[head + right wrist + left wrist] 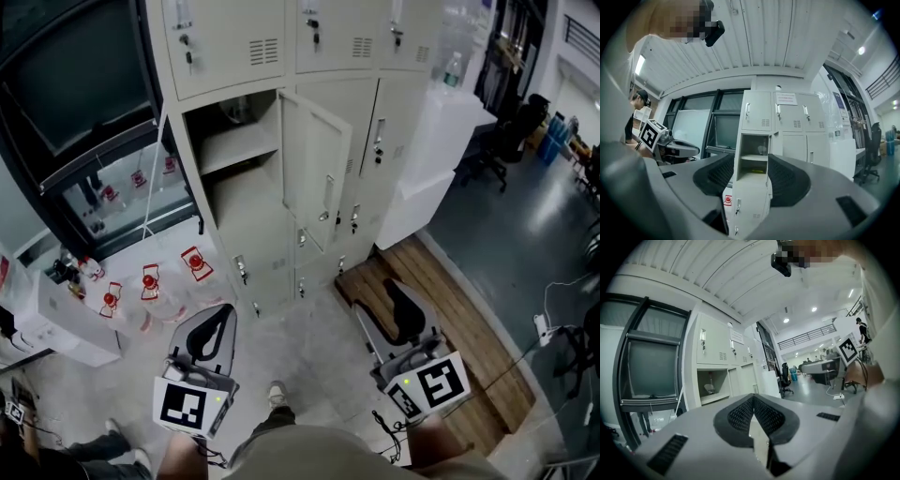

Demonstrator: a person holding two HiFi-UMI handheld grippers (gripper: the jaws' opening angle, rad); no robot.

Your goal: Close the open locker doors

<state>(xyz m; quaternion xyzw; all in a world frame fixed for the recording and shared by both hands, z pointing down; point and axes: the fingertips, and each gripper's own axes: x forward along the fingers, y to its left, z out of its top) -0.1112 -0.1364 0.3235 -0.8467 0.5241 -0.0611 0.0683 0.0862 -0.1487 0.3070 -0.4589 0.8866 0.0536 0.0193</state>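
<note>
Lockers in pale grey stand ahead of us in a bank several columns wide, most of them shut. One locker door in the left column, middle row, hangs swung out toward us, hinged on its right edge, with its latch side standing clear of the frame. Behind it the compartment lies open, split by a shelf; something small and pale sits on the upper level, though we cannot tell what it is.

Our left hand-held gripper is held low over the floor, well short of the lockers and touching nothing. Its own view shows the two jaws meeting at their tips with nothing between them, so it is closed and empty. That view catches the open compartment far off to the left.

Our right hand-held gripper hovers above the near end of a wooden pallet lying beside the locker base. Its jaws stand wide apart and hold nothing; through the gap we see the open compartment in the distance (framed by the pads, not between them in any real sense).

One shoe shows on the floor between the two tools. An office chair stands well off to the right.
</note>
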